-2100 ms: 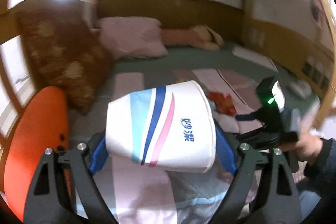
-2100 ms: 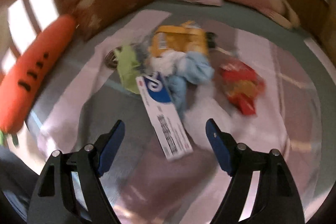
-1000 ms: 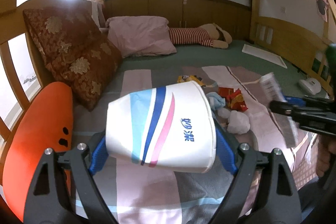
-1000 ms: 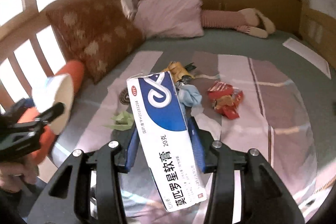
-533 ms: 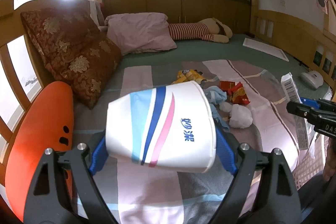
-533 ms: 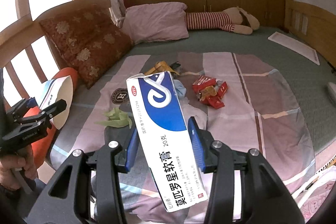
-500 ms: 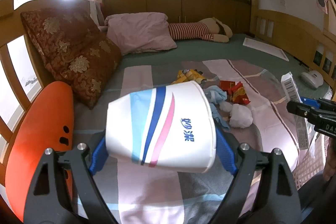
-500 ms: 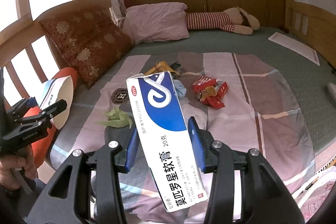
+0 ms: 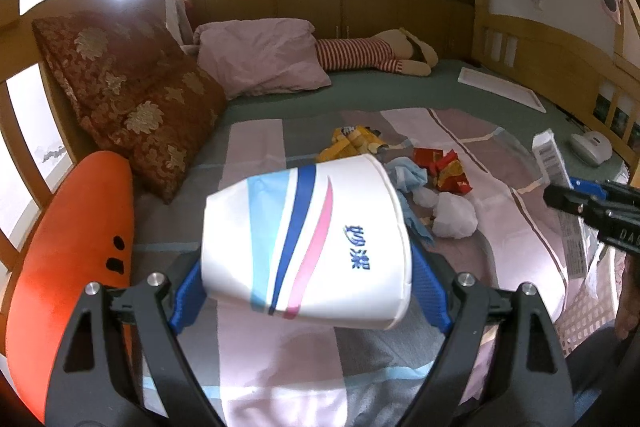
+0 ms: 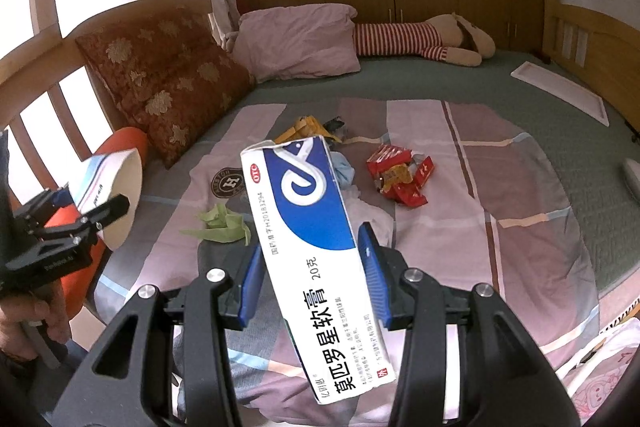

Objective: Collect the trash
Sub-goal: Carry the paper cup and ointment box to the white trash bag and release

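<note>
Bed (image 10: 520, 227) with striped quilt, trash near its middle. My left claw (image 9: 308, 283) grips the paper cup (image 9: 306, 247) sideways; right claw (image 10: 310, 275) clamps the ointment box (image 10: 316, 255). Best: steady cup mouth, slide box in end-first, then release.

A dark red cushion with a gold flower pattern (image 9: 132, 99) leans against the wooden bed frame (image 10: 36, 67), and an orange carrot-shaped plush (image 9: 76, 239) lies just beside it along the bed's edge. At the far end a pink pillow (image 10: 300, 43) rests on the green sheet (image 10: 460, 83), next to a striped stuffed toy (image 10: 416, 41) lying flat. A patchwork pink and grey blanket (image 10: 500, 211) covers the near part of the bed, and a flat white panel, perhaps a board (image 10: 560, 93), lies on the sheet near the wooden wall.
</note>
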Available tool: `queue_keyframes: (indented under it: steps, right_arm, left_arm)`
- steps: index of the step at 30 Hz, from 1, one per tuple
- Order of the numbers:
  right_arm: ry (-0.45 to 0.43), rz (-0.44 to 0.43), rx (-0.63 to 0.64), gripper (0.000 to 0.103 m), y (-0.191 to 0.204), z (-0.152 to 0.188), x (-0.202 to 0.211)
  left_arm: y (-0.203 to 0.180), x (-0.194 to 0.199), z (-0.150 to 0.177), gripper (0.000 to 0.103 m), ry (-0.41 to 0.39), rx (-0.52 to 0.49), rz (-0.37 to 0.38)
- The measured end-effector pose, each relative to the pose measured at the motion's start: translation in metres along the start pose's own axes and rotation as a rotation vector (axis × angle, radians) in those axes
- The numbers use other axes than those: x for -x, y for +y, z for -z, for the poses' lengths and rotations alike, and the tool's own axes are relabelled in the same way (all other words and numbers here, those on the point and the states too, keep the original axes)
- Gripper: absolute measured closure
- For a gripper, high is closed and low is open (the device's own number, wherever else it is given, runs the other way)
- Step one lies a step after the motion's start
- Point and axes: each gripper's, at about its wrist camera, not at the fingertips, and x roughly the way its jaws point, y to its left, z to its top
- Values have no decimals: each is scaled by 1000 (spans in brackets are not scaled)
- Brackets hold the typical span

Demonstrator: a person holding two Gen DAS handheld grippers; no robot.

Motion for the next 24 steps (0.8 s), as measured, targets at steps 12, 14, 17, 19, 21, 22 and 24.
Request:
queue_keyframes:
  steps: [12,14,17,19,21,22,24]
  right_arm:
    - [-163,248,-175,58,-119,54,183]
    - [-151,325,-228,58,-148,81,209]
    - [-122,415,-325,51,-187,118,231]
    - [-94,471,-408,28,-212,140,245]
    - [-129,508,-450,24,-223,149,266]
    - [-180,525,-473,24,-230,152,287]
    - [-236,551,-497,21,-235,153,311]
  left_arm:
    - [-92,27,-5,18,-29,-122,403]
    - [-141,38,-9,18,-12,-166,523]
    - [-223,53,-10,18,31,-238,702]
    - [-282,61,-6,18,84,-293,809]
    - [-325,69,1,17,108,-335,867]
    - [-352,72,6,17,131,-367,897]
    - [-389,67,17,8,206,-408,926]
